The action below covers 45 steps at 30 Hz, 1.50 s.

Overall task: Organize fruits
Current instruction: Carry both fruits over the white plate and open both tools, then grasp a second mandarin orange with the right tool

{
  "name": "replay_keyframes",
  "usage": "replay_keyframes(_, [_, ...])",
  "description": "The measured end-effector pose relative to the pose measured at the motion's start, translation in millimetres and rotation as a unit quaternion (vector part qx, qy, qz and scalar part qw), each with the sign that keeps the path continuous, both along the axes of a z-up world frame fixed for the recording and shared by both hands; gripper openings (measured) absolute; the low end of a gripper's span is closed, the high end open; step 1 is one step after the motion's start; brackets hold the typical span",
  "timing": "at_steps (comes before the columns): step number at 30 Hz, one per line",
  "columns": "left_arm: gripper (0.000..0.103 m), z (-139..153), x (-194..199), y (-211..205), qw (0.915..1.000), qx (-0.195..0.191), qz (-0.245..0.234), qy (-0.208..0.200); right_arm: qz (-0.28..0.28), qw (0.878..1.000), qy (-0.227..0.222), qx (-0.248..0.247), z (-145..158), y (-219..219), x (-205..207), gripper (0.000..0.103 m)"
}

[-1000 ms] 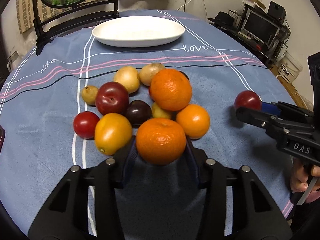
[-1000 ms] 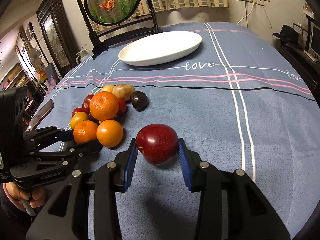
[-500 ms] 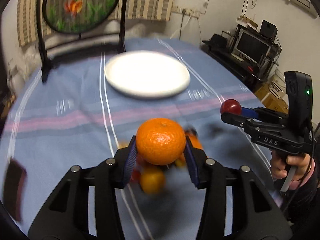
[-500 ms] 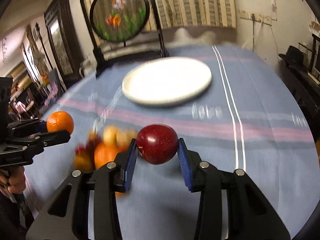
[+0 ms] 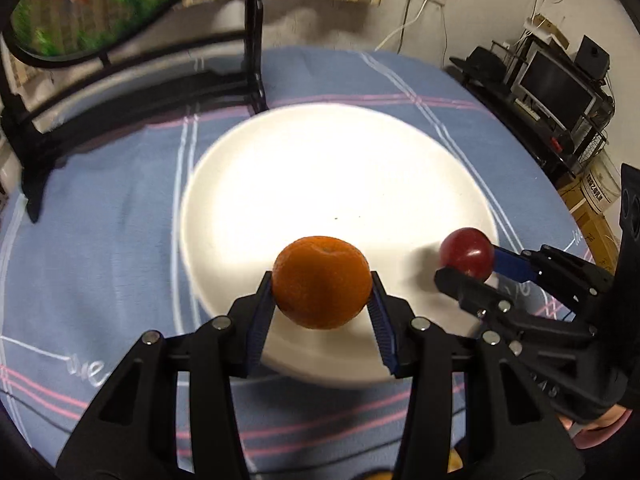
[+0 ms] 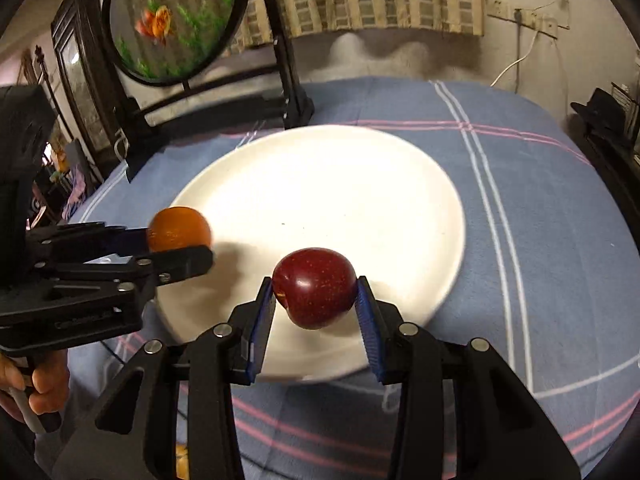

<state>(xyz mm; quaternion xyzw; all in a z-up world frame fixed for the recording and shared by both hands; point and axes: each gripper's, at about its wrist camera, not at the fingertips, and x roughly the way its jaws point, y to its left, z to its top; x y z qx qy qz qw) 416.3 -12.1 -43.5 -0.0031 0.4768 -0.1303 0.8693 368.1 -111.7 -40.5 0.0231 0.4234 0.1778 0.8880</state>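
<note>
My left gripper [image 5: 322, 298] is shut on an orange mandarin [image 5: 322, 282] and holds it over the near rim of the white oval plate [image 5: 332, 176]. My right gripper [image 6: 316, 300] is shut on a dark red apple [image 6: 314, 286] above the plate's near edge [image 6: 320, 184]. The right gripper with the apple [image 5: 466, 254] shows at the right in the left wrist view. The left gripper with the mandarin [image 6: 178, 229] shows at the left in the right wrist view. The plate holds no fruit.
The plate sits on a blue striped tablecloth [image 5: 120, 208]. A black stand with a round fish picture [image 6: 176, 20] stands behind the plate. A TV shelf [image 5: 556, 84] is off the table at the right. A bit of orange fruit [image 6: 182, 466] shows at the bottom edge.
Both grippers have lifted their fruits off the table and carried them forward from the fruit pile to the plate. The pile has dropped out of view.
</note>
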Motion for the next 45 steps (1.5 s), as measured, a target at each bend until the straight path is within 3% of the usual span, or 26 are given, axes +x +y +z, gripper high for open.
replay_keyframes(5, [0.047, -19.5, 11.4, -7.1, 0.9995, 0.018, -0.003, 0.024, 0.004, 1.000, 0.005, -0.014, -10.9, 7.0, 5.9, 0.041])
replay_keyframes(7, [0.054, -20.3, 11.5, -6.2, 0.9995, 0.022, 0.006, 0.023, -0.001, 1.000, 0.005, -0.015, -10.1, 8.2, 6.0, 0.045])
replay_keyframes(9, [0.075, -12.4, 6.3, -1.5, 0.9991, 0.037, 0.021, 0.008, -0.015, 1.000, 0.002, -0.016, -5.9, 3.4, 1.4, 0.055])
replay_keyframes(11, [0.088, 1.6, -6.4, 5.6, 0.9991, 0.032, 0.027, -0.012, -0.031, 0.999, -0.010, -0.015, 7.4, -3.6, -10.1, 0.062])
replay_keyframes(14, [0.092, 27.9, -39.4, 20.9, 0.9984, 0.000, 0.037, -0.042, -0.033, 0.999, -0.040, 0.003, 32.6, -10.9, -41.6, 0.062])
replay_keyframes(17, [0.099, 44.6, -84.3, 32.6, 0.9966, -0.003, 0.043, -0.070, -0.040, 0.997, -0.061, 0.005, 50.4, -17.1, -85.9, 0.062])
replay_keyframes(22, [0.101, 40.1, -171.7, 55.0, 0.9941, 0.003, 0.056, -0.093, -0.034, 0.997, -0.069, 0.010, 48.0, -22.8, -164.9, 0.062])
replay_keyframes(29, [0.101, -11.5, -257.1, 87.9, 0.9947, -0.048, 0.076, -0.049, 0.004, 1.000, -0.022, 0.007, 15.9, -5.5, -233.4, 0.062])
replay_keyframes(34, [0.101, -19.4, -277.8, 82.5, 0.9945, -0.049, 0.070, -0.061, 0.013, 1.000, -0.002, -0.006, 0.5, 15.9, -237.1, 0.062])
replay_keyframes(37, [0.101, -16.3, -287.2, 76.3, 0.9937, -0.042, 0.050, -0.091, 0.017, 1.000, 0.004, -0.015, -3.3, 24.2, -232.0, 0.062])
replay_keyframes(45, [0.101, -17.0, -284.8, 68.0, 0.9950, -0.020, 0.038, -0.090, 0.014, 0.999, 0.020, -0.029, -11.0, 31.5, -222.5, 0.062])
